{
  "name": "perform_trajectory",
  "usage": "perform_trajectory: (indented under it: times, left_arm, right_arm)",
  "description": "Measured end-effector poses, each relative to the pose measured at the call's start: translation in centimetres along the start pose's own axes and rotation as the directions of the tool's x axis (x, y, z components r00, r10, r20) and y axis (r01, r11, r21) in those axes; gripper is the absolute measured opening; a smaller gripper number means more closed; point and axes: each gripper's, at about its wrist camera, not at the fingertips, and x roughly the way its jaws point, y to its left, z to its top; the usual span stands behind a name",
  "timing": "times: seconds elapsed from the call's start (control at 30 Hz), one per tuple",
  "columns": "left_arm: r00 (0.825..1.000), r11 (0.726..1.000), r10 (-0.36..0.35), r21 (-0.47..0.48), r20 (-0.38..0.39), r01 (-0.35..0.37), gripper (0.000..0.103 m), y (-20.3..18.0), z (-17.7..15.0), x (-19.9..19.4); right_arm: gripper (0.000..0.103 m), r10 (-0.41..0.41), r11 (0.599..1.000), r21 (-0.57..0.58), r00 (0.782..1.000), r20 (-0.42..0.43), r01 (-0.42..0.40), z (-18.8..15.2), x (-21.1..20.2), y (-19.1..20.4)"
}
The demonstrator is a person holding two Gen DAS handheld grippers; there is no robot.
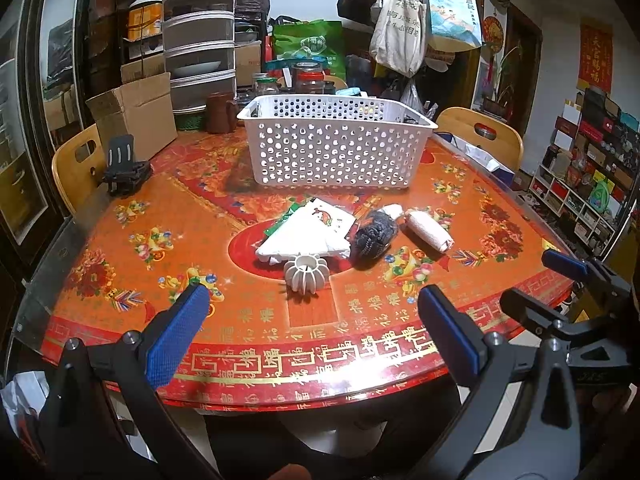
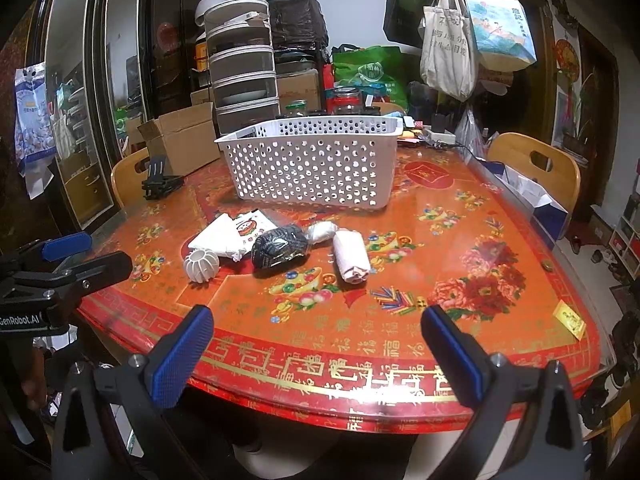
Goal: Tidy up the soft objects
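Soft bundles (image 1: 372, 236) midtable, left tongs (image 1: 314, 316) and right tongs (image 2: 316, 336) level at near edge, both spread wide, empty.

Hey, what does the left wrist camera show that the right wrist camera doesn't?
Only the left wrist view shows the cubby shelves against the right wall and the red wall scroll.

Only the right wrist view shows the yellow slip near the table's right edge and the blue printed bag hanging at left.

Both show the white perforated basket, the dark sock bundle, the white rolled cloth, the white ribbed ball, and both tongs open: left, right.
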Motion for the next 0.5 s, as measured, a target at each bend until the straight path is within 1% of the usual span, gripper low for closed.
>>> perform_trajectory:
  times: [0.5]
  left_arm:
    - [1.0, 1.0, 0.001, -0.002, 0.006, -0.001, 0.103, 0.07, 0.04, -0.13]
  right_arm:
    - [0.103, 0.002, 1.0, 0.002, 1.0, -0.001, -0.002, -0.03, 0.04, -0.08]
